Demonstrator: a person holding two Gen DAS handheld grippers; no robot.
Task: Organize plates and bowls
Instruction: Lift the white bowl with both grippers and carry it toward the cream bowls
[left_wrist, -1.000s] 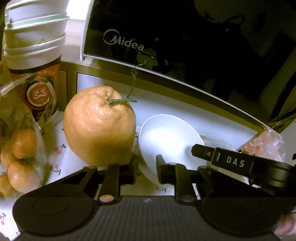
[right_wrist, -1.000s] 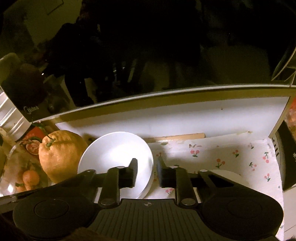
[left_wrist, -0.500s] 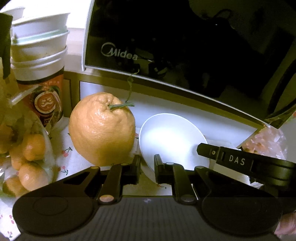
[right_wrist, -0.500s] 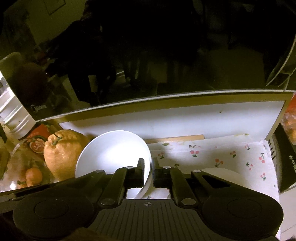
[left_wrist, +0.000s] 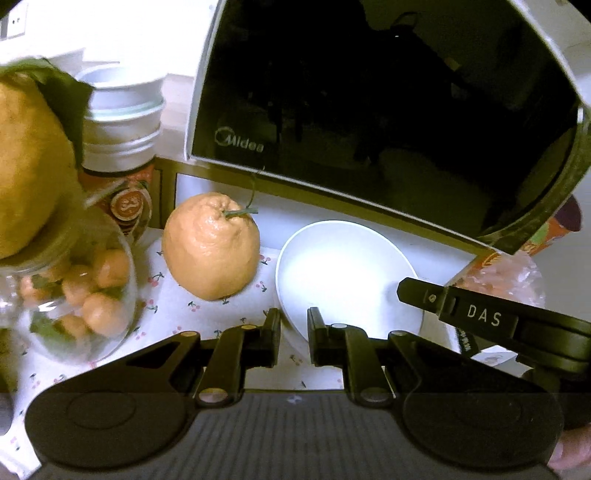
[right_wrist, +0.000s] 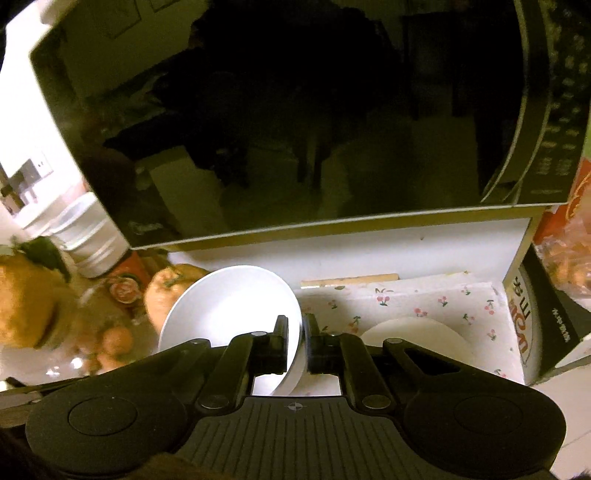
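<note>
A white bowl (left_wrist: 343, 273) hangs tilted in front of the shelf under the microwave, its inside facing me. My left gripper (left_wrist: 294, 341) is shut on the bowl's left rim, which sits between the pads. From the right a black finger (left_wrist: 424, 295) of the other gripper reaches over the bowl's far edge. In the right wrist view the same bowl (right_wrist: 229, 310) fills the left middle, and my right gripper (right_wrist: 296, 345) is shut on its right rim. A white plate (right_wrist: 410, 332) lies flat on the cherry-print cloth (right_wrist: 443, 299) just right of that gripper.
A black-fronted Midea microwave (left_wrist: 369, 110) overhangs the shelf. A large orange citrus (left_wrist: 210, 247) stands left of the bowl, then a glass jar of small oranges (left_wrist: 85, 295) and stacked paper cups (left_wrist: 122, 122). A red snack bag (left_wrist: 509, 269) and a box (right_wrist: 528, 321) close the right side.
Both grippers have risen and drawn back with the bowl between them, so the citrus and shelf look smaller and lower. The right jaws closed onto the rim early in this span.
</note>
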